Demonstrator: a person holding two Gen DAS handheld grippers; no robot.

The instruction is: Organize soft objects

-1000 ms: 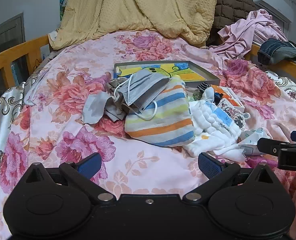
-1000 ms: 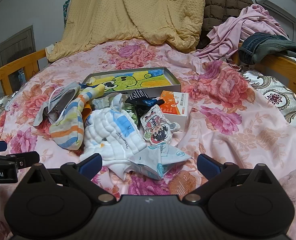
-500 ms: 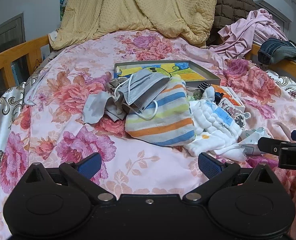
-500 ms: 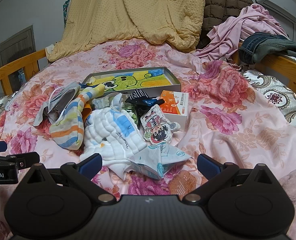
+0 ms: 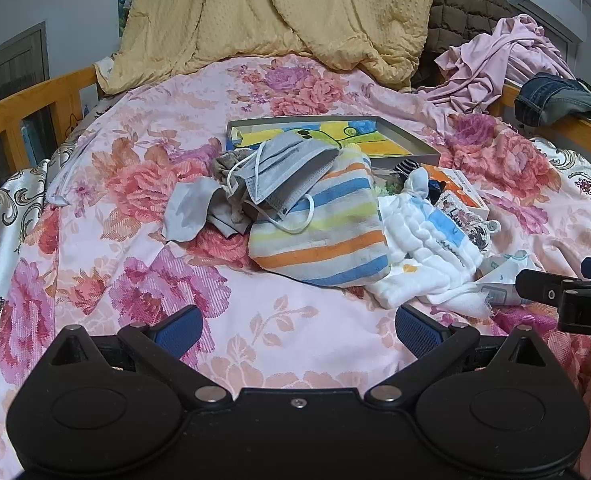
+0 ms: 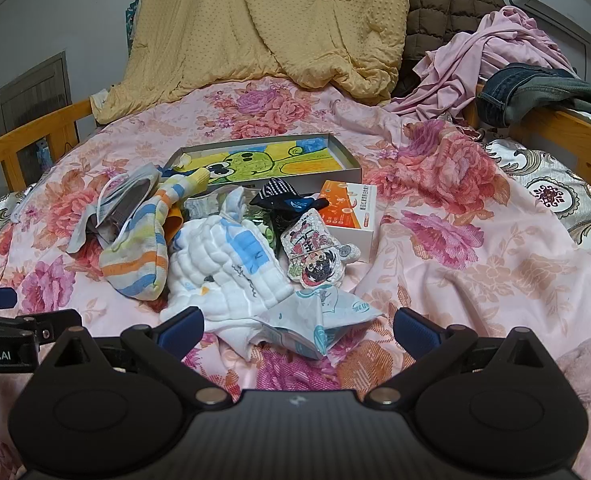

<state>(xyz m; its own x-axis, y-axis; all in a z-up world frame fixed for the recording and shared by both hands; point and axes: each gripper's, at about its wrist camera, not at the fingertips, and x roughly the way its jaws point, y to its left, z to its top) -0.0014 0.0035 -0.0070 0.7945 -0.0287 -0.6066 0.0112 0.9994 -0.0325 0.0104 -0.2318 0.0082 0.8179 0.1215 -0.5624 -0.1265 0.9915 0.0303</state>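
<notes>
Behind striped cloth [image 6: 135, 264], orange box [image 6: 349, 210] clear only right-wrist view.

orange box [image 6: 349, 216] text unreadable — partly hidden

Woven floral bedsheet [image 5: 295, 320], wooden rail [image 5: 27, 104]
</notes>
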